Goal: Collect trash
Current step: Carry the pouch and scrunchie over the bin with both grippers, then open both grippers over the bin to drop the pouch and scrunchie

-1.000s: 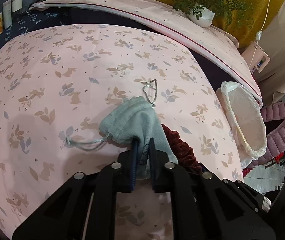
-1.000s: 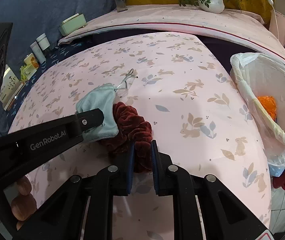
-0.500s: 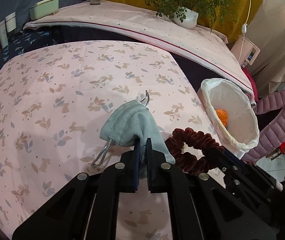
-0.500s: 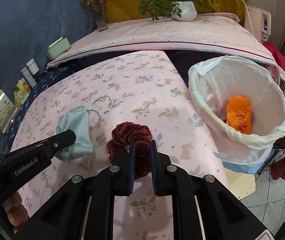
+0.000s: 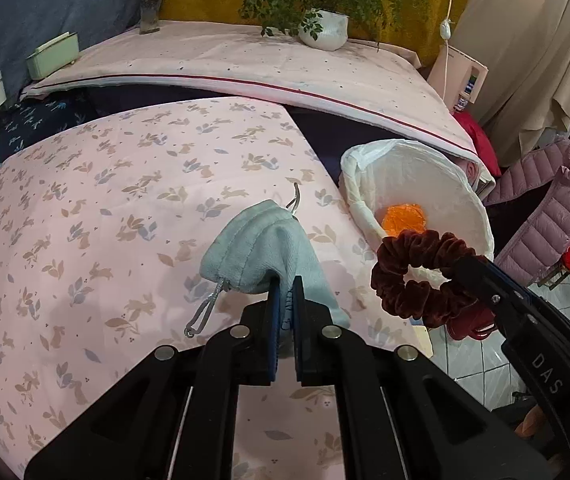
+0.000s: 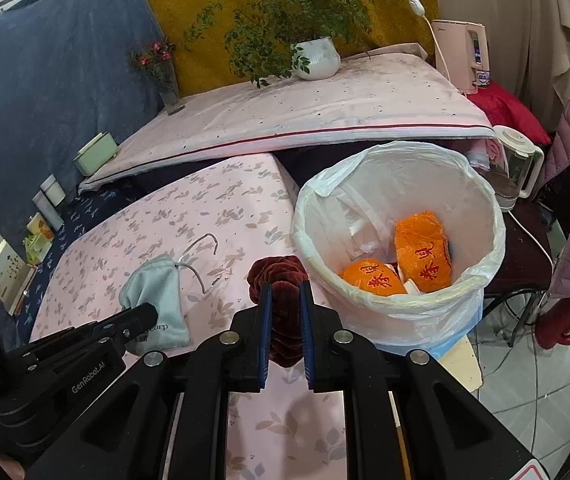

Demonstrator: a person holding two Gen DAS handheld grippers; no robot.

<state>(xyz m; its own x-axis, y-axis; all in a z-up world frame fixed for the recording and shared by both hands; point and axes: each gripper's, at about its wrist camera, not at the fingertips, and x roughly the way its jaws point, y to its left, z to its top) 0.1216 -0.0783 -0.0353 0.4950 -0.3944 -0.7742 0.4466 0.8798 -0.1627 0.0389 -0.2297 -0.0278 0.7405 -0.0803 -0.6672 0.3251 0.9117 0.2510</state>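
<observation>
My left gripper [image 5: 284, 284] is shut on a pale blue drawstring pouch [image 5: 257, 252] and holds it above the pink patterned bedspread [image 5: 85, 220]; the pouch also shows in the right wrist view [image 6: 157, 300]. My right gripper [image 6: 285, 292] is shut on a dark red velvet scrunchie [image 6: 279, 276], held in the air close to the near left rim of the white-lined bin [image 6: 481, 248]. The scrunchie [image 5: 417, 272] hangs in front of the bin [image 5: 445, 184] in the left wrist view. Two orange packets [image 6: 425, 256] lie in the bin.
A raised shelf under a pink cloth [image 6: 305, 108] holds a potted plant [image 6: 317, 60] and a vase [image 6: 169, 92]. A pink puffer jacket [image 5: 545, 208] hangs right of the bin. A red flask [image 6: 565, 320] and a blender jug [image 6: 513, 168] stand nearby.
Both grippers have lifted and moved right toward the bin. The scrunchie and the pouch have come up off the bedspread with them.
</observation>
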